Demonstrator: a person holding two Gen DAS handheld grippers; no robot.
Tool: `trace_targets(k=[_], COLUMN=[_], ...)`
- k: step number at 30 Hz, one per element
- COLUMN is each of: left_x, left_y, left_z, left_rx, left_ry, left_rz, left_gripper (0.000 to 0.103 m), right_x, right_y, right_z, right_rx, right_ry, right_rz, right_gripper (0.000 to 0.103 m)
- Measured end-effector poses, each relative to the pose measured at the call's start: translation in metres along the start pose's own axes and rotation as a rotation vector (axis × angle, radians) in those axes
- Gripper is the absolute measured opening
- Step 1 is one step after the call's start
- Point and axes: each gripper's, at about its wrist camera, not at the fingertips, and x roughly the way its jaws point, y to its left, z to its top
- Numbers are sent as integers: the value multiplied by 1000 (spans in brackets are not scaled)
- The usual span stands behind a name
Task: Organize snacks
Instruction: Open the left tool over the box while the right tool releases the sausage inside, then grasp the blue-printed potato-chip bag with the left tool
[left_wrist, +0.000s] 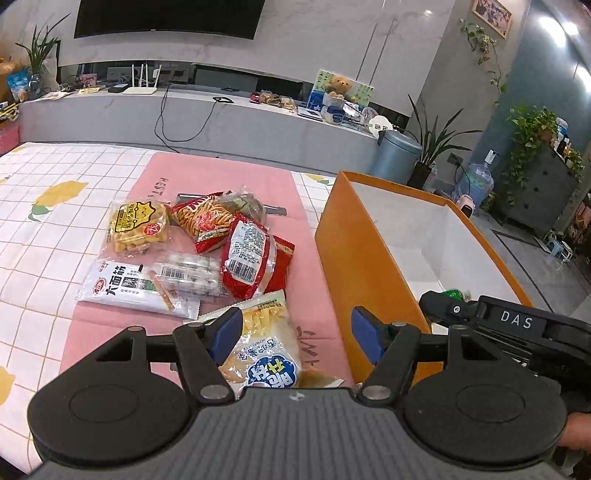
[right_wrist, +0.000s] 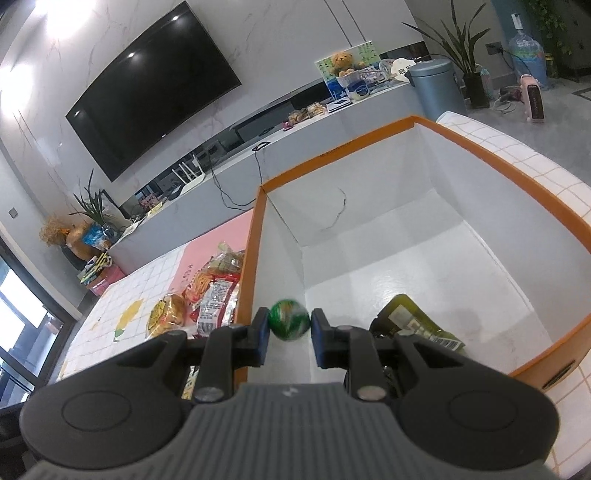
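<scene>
Between my right gripper's (right_wrist: 289, 339) slightly parted blue pads hangs a blurred green wrapped snack (right_wrist: 288, 318), seemingly just released into the orange-rimmed white box (right_wrist: 491, 157). One dark green packet (right_wrist: 413, 323) lies inside. My left gripper (left_wrist: 297, 334) gapes empty over the yellow chip bag (left_wrist: 266, 347); five packets remain on the pink mat (left_wrist: 207, 177).

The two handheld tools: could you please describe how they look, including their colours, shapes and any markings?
Both look alike. The left tool and right tool each have a grey ribbed body, two round black discs, black angular linkage arms with silver pivot pins, and blue pads on the fingers. The left wrist view shows white "DAS" lettering on the right tool's side. No cables show.
</scene>
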Motion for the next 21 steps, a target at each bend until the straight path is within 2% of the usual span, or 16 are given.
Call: trace_targets(k=[3,4,5,7,9,16,18,20,21], left_x=[0,-1,-1,-2,-4,-7,-9,-14,-17], left_y=[0,0,0,0,-1,-4,-4,-3,-2], left_z=[0,0,1,2,2,3,4,5,6], left_rx=[1,2,1,5,9,18,20,18,19], left_ry=[-1,-2,-3,-5,-7,-11,-13,-25,-31], left_rz=[0,1,2,2,2,4,6,18,27], left_gripper=[79,79,79,79,79,79,79,79,79], right_x=[1,1,1,-3,-8,-16,-18,-22,-25], right_y=[6,7,7,6,4,-1,2,7,9], right_z=[-1,0,0,2,2,3,4,5,5], right_rx=[-45,-48,-40,-20,-2,19,9,7,4], right_ry=[9,10,8,-11,-30,-56,-69,-76,-86], right_rz=[-34,-33,-23,1,19,-10,-13,-24,-27], right_gripper=[25,30,44,59,59,60,71,98,99])
